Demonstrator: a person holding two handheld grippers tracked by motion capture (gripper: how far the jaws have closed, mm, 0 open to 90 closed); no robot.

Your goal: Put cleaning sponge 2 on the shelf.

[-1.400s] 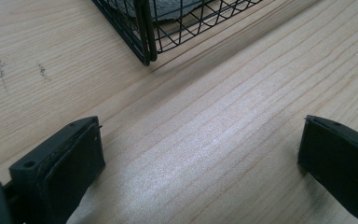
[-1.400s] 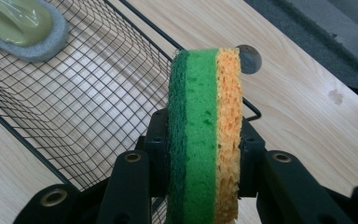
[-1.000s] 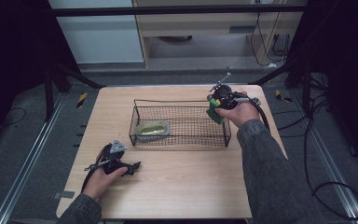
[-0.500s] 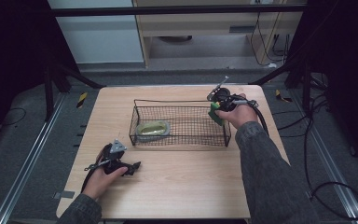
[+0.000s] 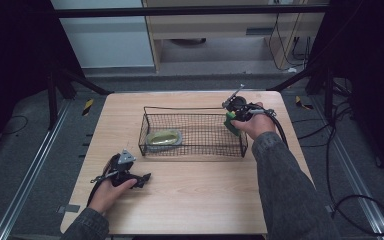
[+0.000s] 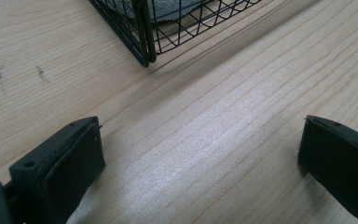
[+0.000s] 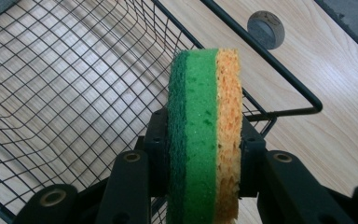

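Right claw (image 7: 204,154): jaws closed on the flat faces of a sponge (image 7: 204,135), which stands on edge between them, green layer to one side, orange-yellow layer to the other.
Sponge position: held above the right end of the wire basket (image 5: 192,131), just inside its rim; in the high view the sponge (image 5: 231,122) sits at the basket's right wall, clear of the mesh floor.
Right hand (image 5: 254,124): wrapped round the gripper body, sleeve reaching in from the near right.
Wire basket contents: a pale greenish object (image 5: 164,138) lies at the left end, well apart from the sponge.
Left claw (image 6: 200,154): jaws spread wide and empty, low over bare wood, near a corner of the basket (image 6: 145,32).
Left hand (image 5: 111,187): resting with its gripper on the bench (image 5: 190,200), near the front left.
Step in hand: judged to be carrying the sponge into the basket, not yet released.
Next move: likely calls for lowering the sponge toward the mesh at the right end, then parting the jaws; the sponge should drop free without catching the rim wire.
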